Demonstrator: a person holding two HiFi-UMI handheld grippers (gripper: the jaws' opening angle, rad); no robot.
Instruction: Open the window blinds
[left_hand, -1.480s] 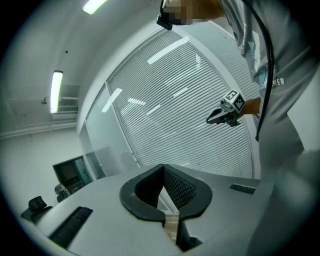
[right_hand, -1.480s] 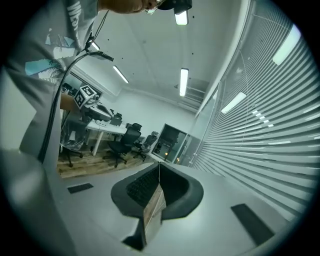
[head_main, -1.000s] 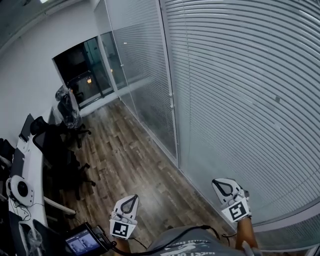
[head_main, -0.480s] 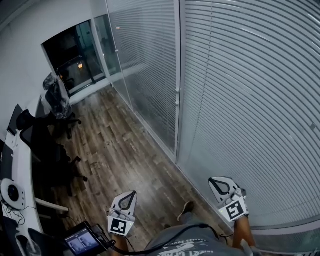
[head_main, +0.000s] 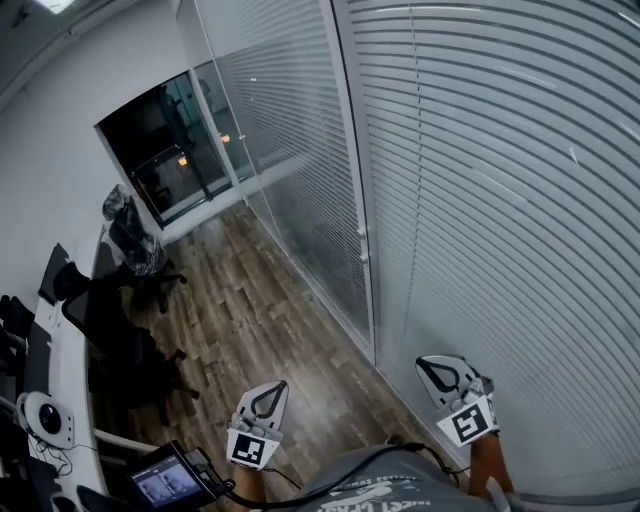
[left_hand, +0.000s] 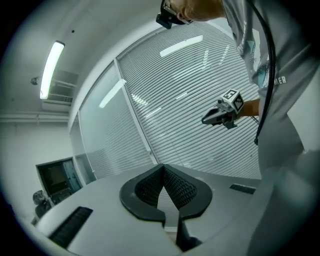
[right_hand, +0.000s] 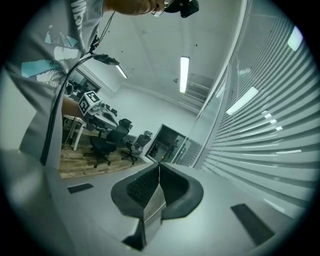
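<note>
Closed window blinds (head_main: 500, 200) fill the glass wall to the person's right. The left gripper (head_main: 266, 398) and right gripper (head_main: 444, 377) are held low, each with jaws pressed together on nothing. The thin slats look light and easily bent, so the better hold is probably a wand or cord near the frame (head_main: 352, 200).

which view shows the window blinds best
The head view: the window blinds fill its right half. The left gripper view shows them behind the right hand-held gripper; the right gripper view catches slats along its right edge.
</note>
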